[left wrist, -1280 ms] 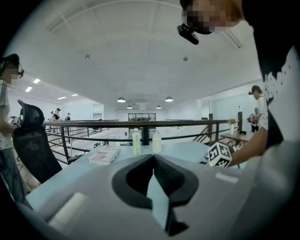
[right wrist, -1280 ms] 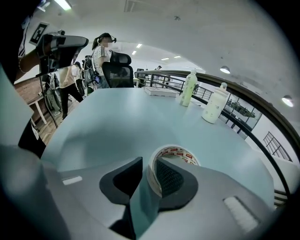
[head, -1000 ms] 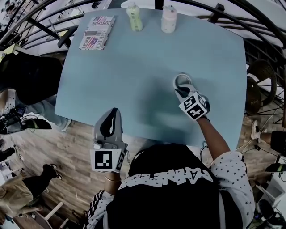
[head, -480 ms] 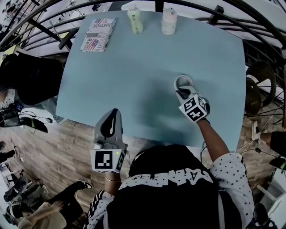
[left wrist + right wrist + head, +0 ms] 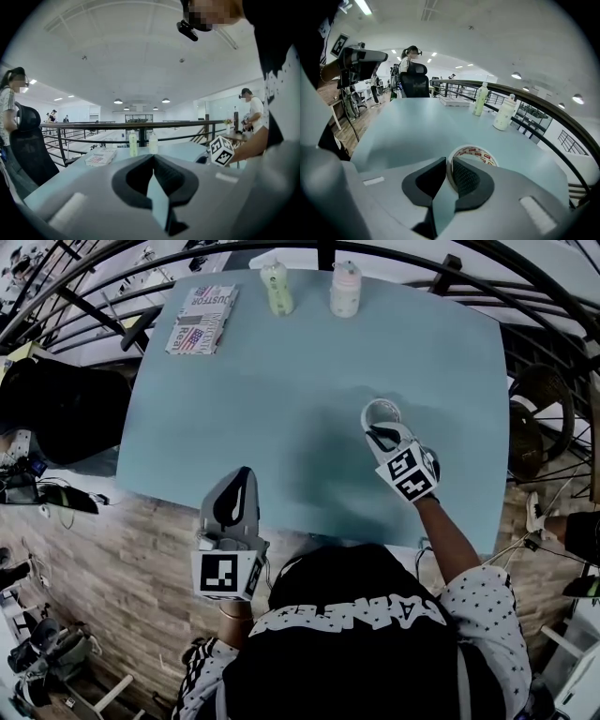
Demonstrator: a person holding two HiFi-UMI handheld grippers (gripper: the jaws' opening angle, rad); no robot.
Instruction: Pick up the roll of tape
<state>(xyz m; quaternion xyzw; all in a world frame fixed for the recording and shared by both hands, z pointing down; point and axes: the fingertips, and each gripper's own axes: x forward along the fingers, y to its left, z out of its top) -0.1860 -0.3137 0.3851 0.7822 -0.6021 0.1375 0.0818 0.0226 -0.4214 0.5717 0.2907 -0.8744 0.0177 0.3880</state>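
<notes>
The roll of tape [image 5: 367, 412], a white ring with red print, hangs just above the right half of the pale blue table [image 5: 262, 418]. My right gripper [image 5: 381, 430] is shut on its near wall. In the right gripper view one jaw is inside the ring and the other outside, with the tape [image 5: 482, 155] sticking out past the right gripper [image 5: 450, 165]. My left gripper [image 5: 241, 474] hovers at the table's near edge, well left of the tape, its jaws together and nothing in them. In its own view the left gripper [image 5: 153, 157] points across the table.
Two bottles, a green one [image 5: 276, 287] and a white one [image 5: 344, 289], stand at the table's far edge. A printed box [image 5: 201, 320] lies at the far left corner. A black railing [image 5: 562, 296] curves round behind. A black chair [image 5: 56, 409] stands left of the table.
My right gripper has risen a little with the tape in its jaws. The left gripper has stayed where it was. People on the floor at the lower left have moved away.
</notes>
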